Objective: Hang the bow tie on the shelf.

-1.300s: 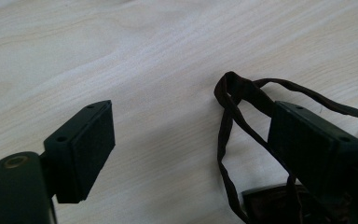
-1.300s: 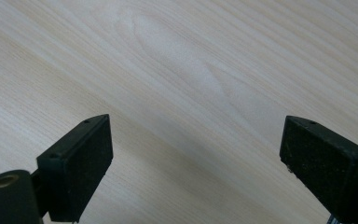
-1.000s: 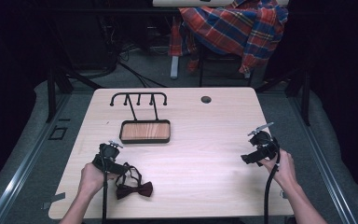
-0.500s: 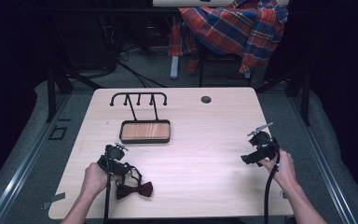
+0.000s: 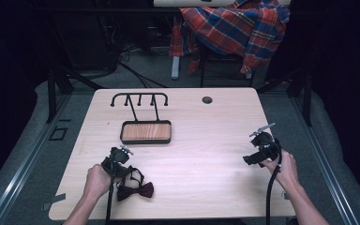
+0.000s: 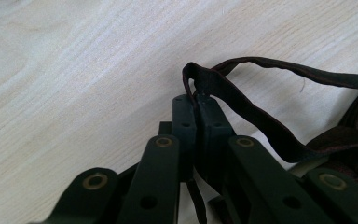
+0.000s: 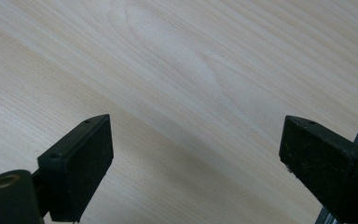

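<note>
Because its two black jaws are pressing together on a fold of dark strap, the left tool (image 6: 196,100) is gripping the neck band of a dark red bow tie (image 5: 135,191), seemingly so the tie can be lifted by that thin loop, not by its bulky knot. In the left gripper view the strap is arching from the jaw tips toward the right edge of the frame, where the tie's fabric is bunching. In the high view the bow is lying flat on the pale wooden worktop (image 5: 201,154) at the lower left, just below and to the right of the left tool, with the strap running up to it. The right tool (image 7: 193,158) is resting at the lower right of the high view, well apart from the tie, its jaws spread wide over bare wood, holding nothing. A hook rack with a wooden tray base (image 5: 146,131) is standing at the upper left of the worktop, probably where the tie belongs.
</note>
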